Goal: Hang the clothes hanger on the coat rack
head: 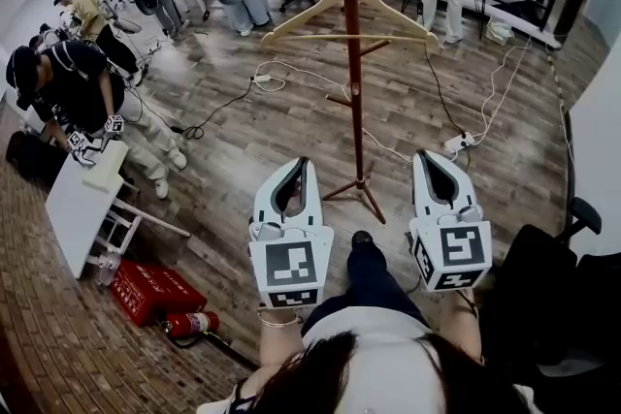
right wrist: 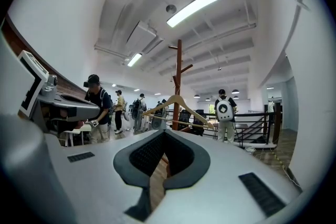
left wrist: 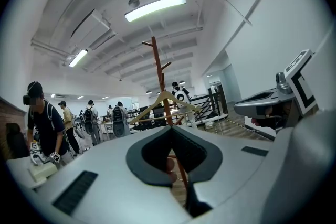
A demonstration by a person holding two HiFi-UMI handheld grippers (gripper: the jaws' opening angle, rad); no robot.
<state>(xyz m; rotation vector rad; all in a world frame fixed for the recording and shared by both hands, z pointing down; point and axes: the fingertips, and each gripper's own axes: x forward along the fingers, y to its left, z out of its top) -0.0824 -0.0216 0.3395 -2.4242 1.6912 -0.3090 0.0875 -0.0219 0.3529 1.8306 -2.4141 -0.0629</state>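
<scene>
A light wooden clothes hanger (head: 301, 11) hangs on a peg of the reddish-brown coat rack (head: 356, 111), its crossbar roughly level. It shows against the rack's pole in both gripper views too, as hanger (left wrist: 149, 110) on rack (left wrist: 157, 68) and hanger (right wrist: 191, 107) on rack (right wrist: 178, 71). My left gripper (head: 304, 165) and right gripper (head: 424, 156) are held low, near my body, either side of the rack's foot and well short of the hanger. Both point level toward the rack. Left gripper (left wrist: 172, 128) and right gripper (right wrist: 165, 132) have their jaws shut with nothing between them.
Several people stand or work at the left and back of the room. A white table (head: 82, 204), a red box (head: 146, 291) and a fire extinguisher (head: 189, 325) lie at the left. Cables and a power strip (head: 456, 143) cross the wooden floor. A black chair (head: 553, 276) is at my right.
</scene>
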